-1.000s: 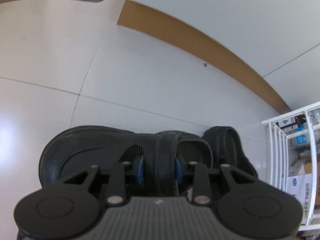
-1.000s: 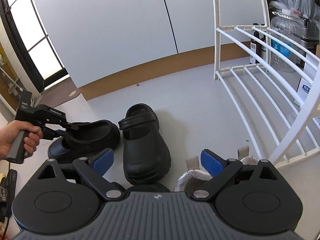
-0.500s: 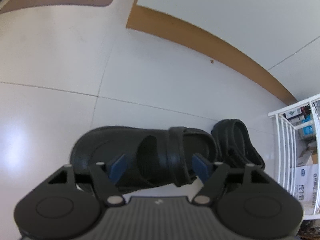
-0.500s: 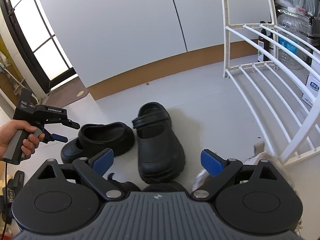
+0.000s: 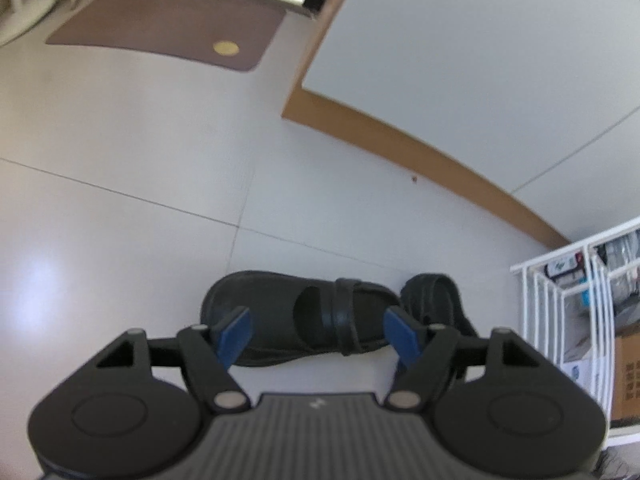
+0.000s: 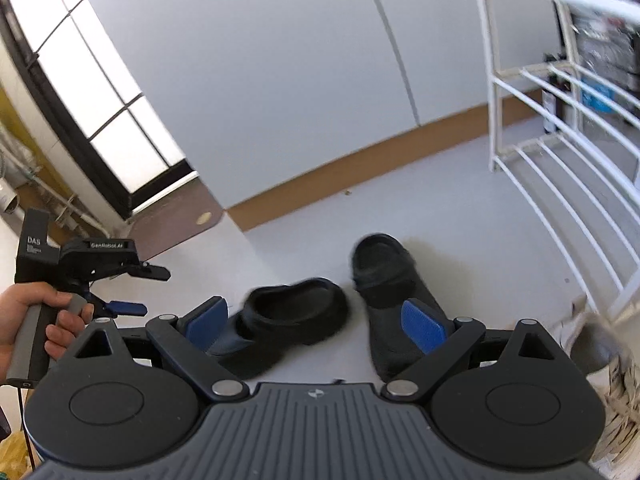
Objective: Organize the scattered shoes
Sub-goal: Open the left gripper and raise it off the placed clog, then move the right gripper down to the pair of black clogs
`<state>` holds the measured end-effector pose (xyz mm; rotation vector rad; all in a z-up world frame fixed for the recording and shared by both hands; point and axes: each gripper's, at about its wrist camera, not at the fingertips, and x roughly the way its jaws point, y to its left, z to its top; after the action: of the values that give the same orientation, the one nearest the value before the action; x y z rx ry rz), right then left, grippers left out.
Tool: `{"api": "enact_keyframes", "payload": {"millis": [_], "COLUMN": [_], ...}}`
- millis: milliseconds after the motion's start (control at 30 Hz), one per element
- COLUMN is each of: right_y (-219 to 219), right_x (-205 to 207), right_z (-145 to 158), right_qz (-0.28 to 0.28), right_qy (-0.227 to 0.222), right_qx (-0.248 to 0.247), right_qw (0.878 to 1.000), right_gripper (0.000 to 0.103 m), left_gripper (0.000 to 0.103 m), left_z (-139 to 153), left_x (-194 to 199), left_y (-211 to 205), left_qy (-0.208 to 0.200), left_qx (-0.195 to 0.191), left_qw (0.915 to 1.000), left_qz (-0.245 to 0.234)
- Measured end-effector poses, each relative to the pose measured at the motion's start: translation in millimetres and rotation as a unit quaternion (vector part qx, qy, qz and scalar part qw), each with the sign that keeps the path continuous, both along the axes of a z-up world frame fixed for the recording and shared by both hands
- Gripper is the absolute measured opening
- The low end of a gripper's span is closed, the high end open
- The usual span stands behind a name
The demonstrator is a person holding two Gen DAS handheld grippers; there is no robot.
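Left black two-finger gripper with blue pads [image 5: 318, 330] spread apart, holding nothing, black rubber strapped clog [image 5: 304, 316] on pale floor just beyond its tips; second black clog [image 5: 436, 300] right beside it; right gripper [image 6: 316, 322] likewise apart, both clogs just ahead; white wire rack [image 6: 560, 152] far right.

Both grippers, left gripper [image 5: 318, 334] and right gripper [image 6: 316, 322], are showing black ribbed bodies, silver screws beside blue pads; bare hand [image 6: 30, 320] is gripping a grey handle.

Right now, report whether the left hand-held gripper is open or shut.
Open: the left hand-held gripper shows blue pads spread wide, nothing between them.
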<state>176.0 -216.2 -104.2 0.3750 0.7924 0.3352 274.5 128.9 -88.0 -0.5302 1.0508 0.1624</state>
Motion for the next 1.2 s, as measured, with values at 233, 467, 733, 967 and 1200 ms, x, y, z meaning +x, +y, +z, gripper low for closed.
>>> {"api": "enact_keyframes", "payload": {"millis": [233,467,733,967,1200], "right_y": [18,30,39,60,91], "right_x": [13,54,72,76,75], "right_z": [43,70,70,35,-13], "right_qz": [-0.012,-0.073,-0.104,-0.076,-0.035], "right_qy": [0.000,0.039,0.060,0.078,0.098], "right_qx": [-0.021,-0.035,-0.025,-0.008,-0.006], "right_qw": [1.000,0.996,0.992,0.994,0.995], "right_gripper": [0.097,0.097,0.097,0.097,0.097], "left_gripper": [0.082,0.082,0.090,0.096,0.097], "left_z": [55,86,103,101,75], "left_x": [-18,-34,-72,-108,-108], "left_y": [-15,-34,-42,-25,-7], "left_qy": [-0.040,-0.024,-0.005,0.009,0.007], "left_qx": [0.010,0.045,0.093,0.123,0.121], "left_qw": [0.9991,0.9985,0.9954,0.9917,0.9896], "left_qz": [-0.009,0.021,0.022,0.037,0.077]}}
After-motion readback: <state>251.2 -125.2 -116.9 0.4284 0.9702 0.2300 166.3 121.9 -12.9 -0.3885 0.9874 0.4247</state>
